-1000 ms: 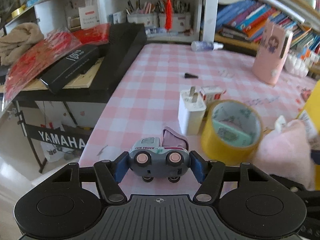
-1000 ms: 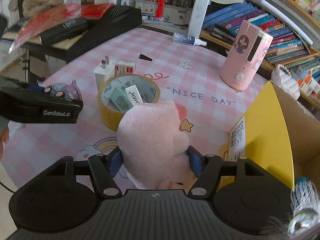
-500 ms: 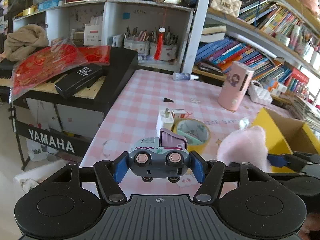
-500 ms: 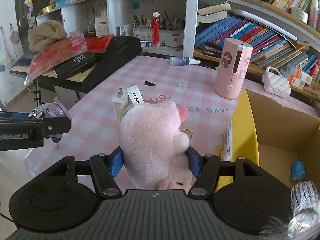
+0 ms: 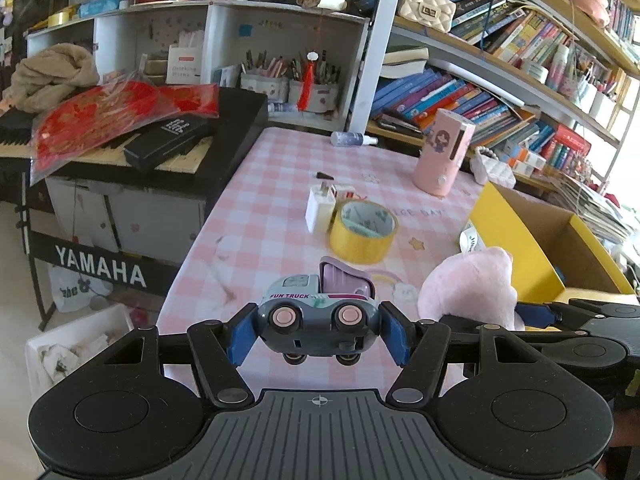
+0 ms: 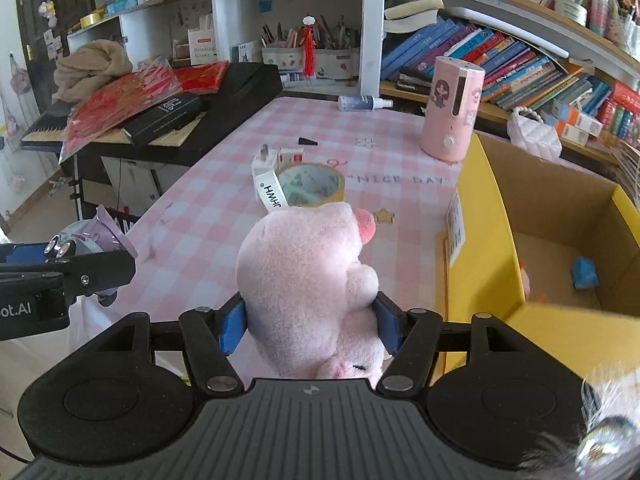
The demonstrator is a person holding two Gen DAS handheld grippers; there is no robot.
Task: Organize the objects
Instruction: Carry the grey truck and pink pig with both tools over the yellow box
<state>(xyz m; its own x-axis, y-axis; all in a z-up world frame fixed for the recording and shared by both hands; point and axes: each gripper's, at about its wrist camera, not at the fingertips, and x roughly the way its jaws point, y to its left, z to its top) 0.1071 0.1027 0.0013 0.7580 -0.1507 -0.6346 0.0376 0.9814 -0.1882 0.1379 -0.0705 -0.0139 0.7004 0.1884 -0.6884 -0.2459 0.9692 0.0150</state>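
My left gripper [image 5: 318, 334] is clamped on a little grey toy truck [image 5: 318, 314] marked FUN TRUCK, blue pads pressing its front and back, wheels hanging free above the near edge of the pink checked tablecloth [image 5: 260, 184]. My right gripper [image 6: 310, 328] is squeezed onto a pink plush pig [image 6: 304, 276], held up in the air with its snout tipped toward the far side of the table. Just to the right of the pig sits the yellow cardboard box [image 6: 484, 256], flaps open, a small blue thing [image 6: 584, 274] lying on its floor. Out on the cloth there's a roll of yellow tape [image 5: 362, 232] with a white charger plug [image 5: 319, 210] right beside it, and farther back a pink cylindrical gadget [image 5: 442, 154] standing upright and a small spray bottle [image 5: 352, 139] lying on its side. Off the left edge, a black Yamaha keyboard [image 5: 224, 140] piled with red packets.
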